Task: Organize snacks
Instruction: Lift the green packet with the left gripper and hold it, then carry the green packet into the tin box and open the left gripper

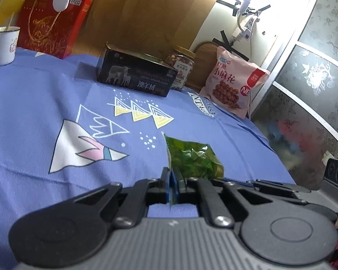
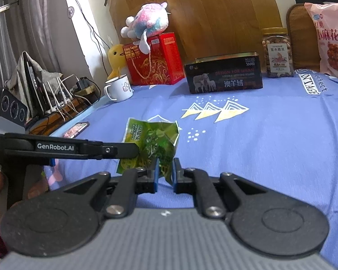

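Blue tablecloth (image 2: 281,146); both left gripper (image 1: 174,180) and right gripper (image 2: 165,171) pinch green snack packet (image 2: 151,141); black tin (image 2: 223,74) at 12 o'clock.

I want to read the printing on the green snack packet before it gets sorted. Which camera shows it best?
The right wrist view: the green snack packet faces the camera with its printed panel visible. The left wrist view shows it nearly edge-on and crinkled, no text readable, pinched in the left gripper.
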The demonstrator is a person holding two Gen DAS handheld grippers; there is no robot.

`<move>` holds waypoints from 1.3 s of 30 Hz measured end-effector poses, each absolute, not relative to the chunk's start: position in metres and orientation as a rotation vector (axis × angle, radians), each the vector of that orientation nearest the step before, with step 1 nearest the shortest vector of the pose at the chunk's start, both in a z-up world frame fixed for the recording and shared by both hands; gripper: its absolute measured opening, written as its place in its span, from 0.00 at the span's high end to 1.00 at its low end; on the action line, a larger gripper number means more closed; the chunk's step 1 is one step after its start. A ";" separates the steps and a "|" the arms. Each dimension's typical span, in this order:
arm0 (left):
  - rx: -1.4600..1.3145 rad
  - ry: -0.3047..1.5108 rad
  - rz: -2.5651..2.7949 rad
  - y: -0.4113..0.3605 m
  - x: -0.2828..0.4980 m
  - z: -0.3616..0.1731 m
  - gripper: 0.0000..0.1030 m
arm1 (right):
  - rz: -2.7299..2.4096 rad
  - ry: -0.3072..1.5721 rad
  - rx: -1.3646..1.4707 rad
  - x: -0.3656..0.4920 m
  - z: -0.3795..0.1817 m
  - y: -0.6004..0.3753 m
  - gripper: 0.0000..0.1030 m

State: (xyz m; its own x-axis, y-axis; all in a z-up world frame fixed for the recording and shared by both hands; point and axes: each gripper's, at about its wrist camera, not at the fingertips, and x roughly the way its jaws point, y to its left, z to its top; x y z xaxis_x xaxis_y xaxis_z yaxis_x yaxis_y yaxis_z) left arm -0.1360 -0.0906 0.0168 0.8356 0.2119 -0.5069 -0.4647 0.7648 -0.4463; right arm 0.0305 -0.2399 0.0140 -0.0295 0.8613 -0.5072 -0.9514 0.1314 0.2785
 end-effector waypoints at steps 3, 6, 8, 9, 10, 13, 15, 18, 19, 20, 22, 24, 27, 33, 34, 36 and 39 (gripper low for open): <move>-0.601 0.455 0.377 -0.092 -0.137 0.013 0.97 | 1.455 0.657 -0.177 0.029 0.011 -0.242 0.86; -0.594 0.462 0.376 -0.094 -0.136 0.011 0.97 | 1.449 0.656 -0.182 0.028 0.008 -0.244 0.86; -0.590 0.465 0.377 -0.095 -0.135 0.010 0.97 | 1.445 0.655 -0.186 0.027 0.007 -0.245 0.86; -0.589 0.465 0.376 -0.095 -0.135 0.010 0.97 | 1.444 0.653 -0.187 0.026 0.007 -0.246 0.86; -0.590 0.464 0.376 -0.095 -0.135 0.010 0.97 | 1.444 0.652 -0.186 0.026 0.007 -0.246 0.86; -0.588 0.465 0.377 -0.096 -0.135 0.010 0.97 | 1.442 0.660 -0.182 0.027 0.006 -0.247 0.86; -0.587 0.467 0.376 -0.096 -0.134 0.009 0.97 | 1.440 0.662 -0.177 0.027 0.005 -0.248 0.86; -0.584 0.473 0.376 -0.095 -0.130 0.009 0.97 | 1.435 0.669 -0.170 0.028 0.004 -0.247 0.86; -0.582 0.474 0.377 -0.095 -0.128 0.009 0.97 | 1.433 0.671 -0.167 0.029 0.004 -0.247 0.86; -0.582 0.475 0.378 -0.093 -0.126 0.009 0.97 | 1.431 0.674 -0.164 0.030 0.003 -0.246 0.86; -0.582 0.478 0.378 -0.090 -0.123 0.009 0.97 | 1.427 0.675 -0.162 0.032 0.003 -0.244 0.86; -0.584 0.482 0.379 -0.086 -0.118 0.008 0.97 | 1.425 0.677 -0.160 0.034 0.002 -0.242 0.86; -0.580 0.492 0.381 -0.079 -0.109 0.008 0.97 | 1.421 0.677 -0.162 0.040 0.001 -0.236 0.86; -0.582 0.503 0.383 -0.061 -0.091 0.009 0.97 | 1.415 0.685 -0.160 0.058 -0.001 -0.221 0.86; -0.582 0.504 0.383 -0.057 -0.087 0.009 0.97 | 1.415 0.686 -0.161 0.060 -0.001 -0.219 0.86; -0.580 0.506 0.385 -0.051 -0.081 0.010 0.97 | 1.415 0.685 -0.162 0.066 -0.001 -0.212 0.86; -0.579 0.508 0.390 -0.040 -0.072 0.012 0.97 | 1.418 0.683 -0.164 0.074 -0.001 -0.202 0.86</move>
